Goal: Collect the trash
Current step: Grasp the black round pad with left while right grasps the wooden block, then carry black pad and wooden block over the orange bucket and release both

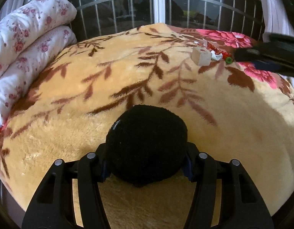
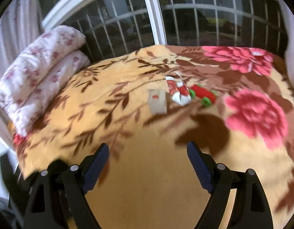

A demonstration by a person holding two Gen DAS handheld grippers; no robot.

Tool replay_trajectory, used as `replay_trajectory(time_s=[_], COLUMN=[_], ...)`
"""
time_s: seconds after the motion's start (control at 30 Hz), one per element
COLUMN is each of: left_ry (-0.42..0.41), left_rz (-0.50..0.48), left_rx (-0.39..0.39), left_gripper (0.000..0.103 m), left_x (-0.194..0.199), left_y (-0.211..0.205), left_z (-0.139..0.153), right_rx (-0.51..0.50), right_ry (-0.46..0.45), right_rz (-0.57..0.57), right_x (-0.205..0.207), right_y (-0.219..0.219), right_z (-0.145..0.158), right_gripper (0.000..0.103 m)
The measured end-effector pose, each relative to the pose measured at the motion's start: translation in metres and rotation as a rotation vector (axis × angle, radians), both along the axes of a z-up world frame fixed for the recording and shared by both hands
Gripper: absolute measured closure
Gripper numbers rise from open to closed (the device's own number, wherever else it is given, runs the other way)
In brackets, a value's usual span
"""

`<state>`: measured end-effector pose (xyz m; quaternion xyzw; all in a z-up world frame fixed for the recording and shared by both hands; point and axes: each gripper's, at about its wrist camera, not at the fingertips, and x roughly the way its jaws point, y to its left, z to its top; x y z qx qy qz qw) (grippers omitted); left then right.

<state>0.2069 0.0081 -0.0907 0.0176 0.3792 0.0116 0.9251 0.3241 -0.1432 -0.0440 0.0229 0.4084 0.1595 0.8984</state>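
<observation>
So right up close in the left wrist view, the left gripper [image 1: 147,164] is clamped on a black fuzzy ball [image 1: 147,145], something like a rolled-up sock or pom-pom, hard to say which. Both blue pads press into its sides and it bulges out above the fingers, hanging over the tan plush blanket [image 1: 70,133] with the brown leaf print.

The right gripper [image 2: 148,164] has nothing in it. Its jaws stand wide apart, with only bare blanket between the blue pads [image 2: 97,164]. That view is pretty motion-blurred.

Further out, well ahead of both grippers, there's a little cluster of stuff lying on the blanket. Nearest is a small beige cardboard box [image 2: 157,103] with a red mark on it, standing on the fabric. Just beside it to the right lies a crumpled red and white wrapper [image 2: 178,92], and touching that a red toy-looking thing with green wheels [image 2: 203,95]. From the left gripper the same cluster sits far off to the upper right, box [image 1: 201,58] first, and the dark arm of the right gripper [image 1: 269,55] shows just past it.

At the back left there's a folded white floral quilt [image 1: 26,38], then the barred window [image 1: 158,3] behind the bed.
</observation>
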Motion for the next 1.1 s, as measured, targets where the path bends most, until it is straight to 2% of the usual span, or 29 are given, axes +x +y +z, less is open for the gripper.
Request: replay_trajectory(time_s=[0.1,0.2,0.4,0.5,0.6,0.8,1.0,1.1], left_ry=[-0.008,-0.023,-0.031,-0.031,-0.033,-0.03,-0.017,-0.009], left_rz=[0.0,-0.004,-0.006,-0.007,-0.007,-0.002,0.014,0.02], left_rx=[-0.02,-0.008,-0.007,-0.01,-0.01,-0.014,-0.003,-0.004], left_gripper=[0.047,0.047,0.047,0.047,0.047,0.047,0.047,0.048], left_x=[0.001,0.0,0.001,0.001,0.001,0.001,0.0,-0.007], left_y=[0.003,0.001,0.0,0.001,0.001,0.002,0.0,-0.001], left_z=[-0.001,-0.002,-0.003,-0.003,-0.003,-0.003,0.0,0.006], right_rx=[-0.046,-0.052,-0.072,-0.091,-0.119,-0.09,-0.066,-0.062], right_ry=[0.011,0.036,0.056,0.093,0.073,0.02,-0.029,-0.051], right_rz=[-0.026,-0.05,-0.072,-0.089,-0.115,-0.095,-0.024,0.019], right_x=[0.04,0.06,0.095,0.109,0.109,0.078,0.015,-0.033], right_y=[0.015,0.022,0.034,0.038,0.039,0.029,0.018,0.009], right_z=[-0.017,-0.029,-0.039,-0.049,-0.05,-0.031,-0.005,0.005], right_gripper=[0.03,0.034,0.037,0.048,0.069,0.069,0.069,0.069])
